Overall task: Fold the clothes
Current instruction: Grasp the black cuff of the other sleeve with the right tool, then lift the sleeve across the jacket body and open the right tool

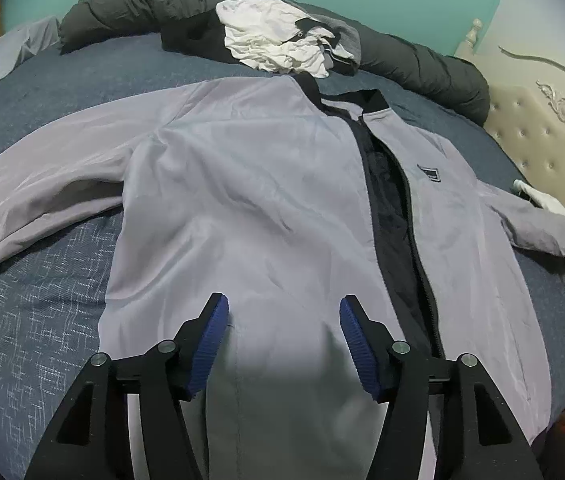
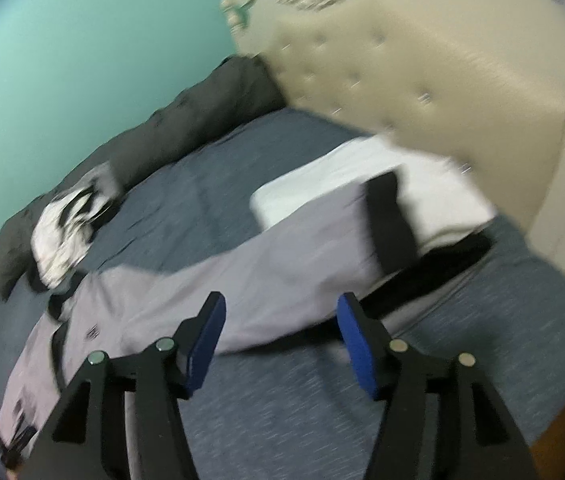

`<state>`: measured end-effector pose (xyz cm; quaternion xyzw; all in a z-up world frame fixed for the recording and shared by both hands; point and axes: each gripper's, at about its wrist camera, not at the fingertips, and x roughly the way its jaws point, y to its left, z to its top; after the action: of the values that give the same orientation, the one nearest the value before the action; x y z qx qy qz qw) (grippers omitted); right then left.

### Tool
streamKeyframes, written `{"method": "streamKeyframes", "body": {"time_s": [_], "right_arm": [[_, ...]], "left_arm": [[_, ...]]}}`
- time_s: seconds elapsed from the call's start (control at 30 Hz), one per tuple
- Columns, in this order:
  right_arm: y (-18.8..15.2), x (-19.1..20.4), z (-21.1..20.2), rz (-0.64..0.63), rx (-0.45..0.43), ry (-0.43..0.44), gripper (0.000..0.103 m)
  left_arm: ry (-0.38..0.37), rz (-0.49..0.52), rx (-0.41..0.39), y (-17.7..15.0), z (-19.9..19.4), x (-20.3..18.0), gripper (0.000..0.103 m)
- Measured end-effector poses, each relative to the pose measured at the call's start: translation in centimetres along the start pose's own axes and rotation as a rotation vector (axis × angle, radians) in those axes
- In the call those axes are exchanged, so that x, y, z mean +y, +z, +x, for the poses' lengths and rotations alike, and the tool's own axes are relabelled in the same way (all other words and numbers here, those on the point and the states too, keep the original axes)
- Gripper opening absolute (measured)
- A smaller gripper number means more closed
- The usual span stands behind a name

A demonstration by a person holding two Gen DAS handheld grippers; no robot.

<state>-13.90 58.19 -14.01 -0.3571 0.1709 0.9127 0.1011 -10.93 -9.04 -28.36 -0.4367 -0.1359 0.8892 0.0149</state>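
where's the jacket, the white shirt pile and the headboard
jacket (image 1: 250, 184), left wrist view, on its grey front panel
white shirt pile (image 1: 270, 36), left wrist view, on the crumpled white cloth
headboard (image 1: 538, 144), left wrist view, on its tufted cream padding

blue bedspread (image 1: 42, 340), tufted cream headboard (image 1: 542, 152), teal wall (image 2: 82, 60)

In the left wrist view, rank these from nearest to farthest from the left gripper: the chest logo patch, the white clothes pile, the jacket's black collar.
From the left gripper:
1. Chest logo patch, right of the zipper on the grey jacket.
2. Black collar, at the jacket's top.
3. White clothes pile, beyond the collar against the dark duvet.
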Motion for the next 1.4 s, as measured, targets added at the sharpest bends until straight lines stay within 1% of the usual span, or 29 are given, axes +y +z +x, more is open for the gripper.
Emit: {"method": "streamKeyframes", "body": {"time_s": [0.17,0.27,0.47,0.6,0.67,0.7,0.77,0.8,0.83,0.87,0.9,0.97,1.1,1.23,1.4], "right_arm": [[2.7,-2.4,0.7,0.043,0.002,-0.057,0.060],[3.6,-2.7,1.4,0.011,0.004,-0.088,0.060],[4.1,-4.1,4.3,0.045,0.061,-0.089,0.060],[3.8,-3.6,5.2,-0.014,0.074,-0.103,0.060],[3.6,-3.3,5.5,-0.041,0.077,-0.119,0.049],[3.6,-3.2,5.5,-0.047,0.070,-0.129,0.036],[3.4,-2.9,5.5,-0.059,0.058,-0.148,0.028],[3.3,-2.8,5.4,-0.065,0.051,-0.157,0.017],[3.3,-2.6,5.3,-0.071,0.042,-0.165,0.009],[3.2,-2.3,4.9,-0.079,0.028,-0.167,0.009],[3.3,-2.0,4.5,-0.088,0.015,-0.162,0.007],[3.4,-0.8,3.7,-0.115,-0.007,-0.136,0.005],[4.0,2.5,2.3,-0.167,-0.030,-0.054,0.003],[4.3,7.7,0.8,-0.231,-0.032,0.064,0.003],[4.0,16.3,-1.0,-0.305,-0.037,0.230,0.003]], "left_arm": [[-0.003,-0.006,-0.011,0.1,-0.5,0.1,0.067],[-0.003,-0.016,-0.012,0.0,-0.4,0.4,0.067],[-0.004,-0.018,-0.013,-0.1,-0.3,0.6,0.067],[-0.004,-0.018,-0.015,-0.1,-0.3,0.7,0.067],[-0.004,-0.020,-0.013,-0.2,-0.2,0.8,0.067],[-0.004,-0.021,-0.011,-0.2,-0.1,0.9,0.067],[-0.005,-0.021,-0.007,-0.3,0.0,1.0,0.067],[-0.006,-0.022,-0.008,-0.3,0.0,1.0,0.067],[-0.007,-0.022,-0.009,-0.3,0.0,1.1,0.067],[-0.007,-0.023,-0.010,-0.2,-0.1,1.1,0.067],[-0.008,-0.024,-0.012,-0.2,-0.2,1.1,0.067],[-0.011,-0.029,-0.016,-0.2,-0.3,1.3,0.067],[-0.021,-0.042,-0.025,-0.1,-0.9,1.6,0.067],[-0.032,-0.055,-0.044,0.0,-1.9,2.0,0.067],[-0.055,-0.070,-0.053,-0.4,-3.1,2.6,0.067]]}}
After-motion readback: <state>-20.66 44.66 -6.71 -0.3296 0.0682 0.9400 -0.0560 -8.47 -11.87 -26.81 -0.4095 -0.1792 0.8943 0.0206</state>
